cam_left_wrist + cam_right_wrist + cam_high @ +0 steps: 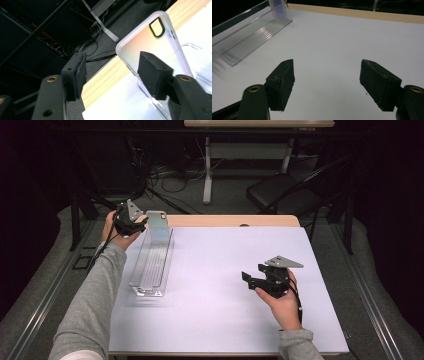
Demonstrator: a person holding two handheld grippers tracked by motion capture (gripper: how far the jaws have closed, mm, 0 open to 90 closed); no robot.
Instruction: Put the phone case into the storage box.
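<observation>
A clear phone case point(157, 226) with a black-rimmed camera cutout stands upright in the far end of a long clear plastic tray point(150, 270) on the left of the white table top. My left gripper point(141, 223) hovers just left of the case, jaws open. In the left gripper view point(113, 62) the case point(147, 47) rises behind the right jaw, with no pad pressing on it, and the tray point(197, 55) lies beyond. My right gripper point(248, 279) is held open above bare table at the right. In the right gripper view point(327, 67) nothing lies between its jaws; the tray point(244, 35) and case point(277, 8) sit far left.
The white sheet point(225, 270) covers most of the table, with a wooden strip point(235, 221) along the far edge. Beyond it stand a black folding chair point(285, 190), a desk leg point(207, 170) and cables on the dark floor.
</observation>
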